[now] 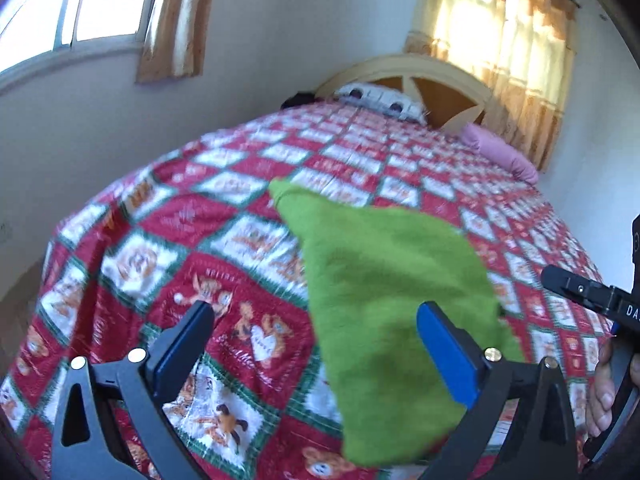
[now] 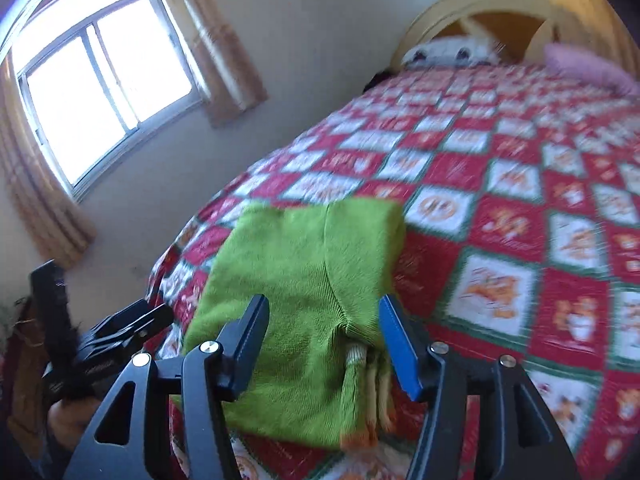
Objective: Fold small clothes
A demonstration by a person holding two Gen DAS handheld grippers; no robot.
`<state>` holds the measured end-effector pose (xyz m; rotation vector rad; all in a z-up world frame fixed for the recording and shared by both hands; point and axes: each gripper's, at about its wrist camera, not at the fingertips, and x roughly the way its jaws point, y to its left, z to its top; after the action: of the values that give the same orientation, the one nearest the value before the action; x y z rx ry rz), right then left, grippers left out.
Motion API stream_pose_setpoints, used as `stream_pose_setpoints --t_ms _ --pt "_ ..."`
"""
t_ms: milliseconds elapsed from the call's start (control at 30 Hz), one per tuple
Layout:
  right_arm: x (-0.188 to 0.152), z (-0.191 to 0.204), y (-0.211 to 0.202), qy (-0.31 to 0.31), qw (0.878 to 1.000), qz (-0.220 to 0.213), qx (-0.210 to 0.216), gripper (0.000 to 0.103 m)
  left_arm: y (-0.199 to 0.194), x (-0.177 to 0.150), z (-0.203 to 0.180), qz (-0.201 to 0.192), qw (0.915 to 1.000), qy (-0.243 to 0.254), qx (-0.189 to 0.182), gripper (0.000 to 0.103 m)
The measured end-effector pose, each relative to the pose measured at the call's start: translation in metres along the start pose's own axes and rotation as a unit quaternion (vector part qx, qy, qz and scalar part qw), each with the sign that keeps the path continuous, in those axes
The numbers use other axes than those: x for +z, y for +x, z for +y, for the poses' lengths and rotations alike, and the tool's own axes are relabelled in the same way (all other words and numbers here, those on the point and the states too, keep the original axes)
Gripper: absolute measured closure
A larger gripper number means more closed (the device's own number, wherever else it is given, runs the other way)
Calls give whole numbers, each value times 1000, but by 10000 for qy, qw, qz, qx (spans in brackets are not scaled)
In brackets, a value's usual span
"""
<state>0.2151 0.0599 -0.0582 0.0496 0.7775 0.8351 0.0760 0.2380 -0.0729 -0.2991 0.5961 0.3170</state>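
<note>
1 green garment [image 2: 304,300] on 1 bed [image 1: 360,168] w/ 1 quilt [image 2: 500,208]; 2 grippers, left [image 1: 316,344] & right [image 2: 324,340], 2 fingers each; 2 pillows: 1 white [image 1: 380,100], 1 pink [image 1: 500,152]; 1 headboard [image 1: 440,76]; 2 windows, 1 bare [image 2: 100,92], 1 curtained [image 1: 500,40]

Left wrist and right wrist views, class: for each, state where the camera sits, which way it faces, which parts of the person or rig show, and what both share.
Left wrist: on the left gripper, facing up the bed toward the headboard; the right gripper and a hand show.
Right wrist: on the right gripper, facing the window; the left gripper shows.
Shared: the green garment, lying between open fingers.
</note>
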Motion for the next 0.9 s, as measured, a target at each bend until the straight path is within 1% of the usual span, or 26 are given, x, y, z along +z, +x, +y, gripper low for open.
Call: stream_pose_setpoints --t_ms 67,133,267,367,633,900 --pt "-2 10 -22 -73 9997 -220 22 42 -16 6 -11 -232 9996 162 -33 0" --pt "-5 22 -41 -241 9988 -433 -3 36 -25 10 -16 -376 9989 250 -79 0" --pt "-9 38 -58 -532 9967 -616 -42 35 -36 14 -25 -488 9980 349 -218 0" --pt "-12 43 -65 -591 9961 -655 -36 35 -37 14 -30 -488 9976 455 -204 0" --pt "-14 39 -73 -477 9957 -788 -111 35 -37 12 -31 -469 9977 440 -213 0" --pt "-19 38 -72 -451 9959 -772 -119 35 -37 6 -35 -441 9978 453 -198 0"
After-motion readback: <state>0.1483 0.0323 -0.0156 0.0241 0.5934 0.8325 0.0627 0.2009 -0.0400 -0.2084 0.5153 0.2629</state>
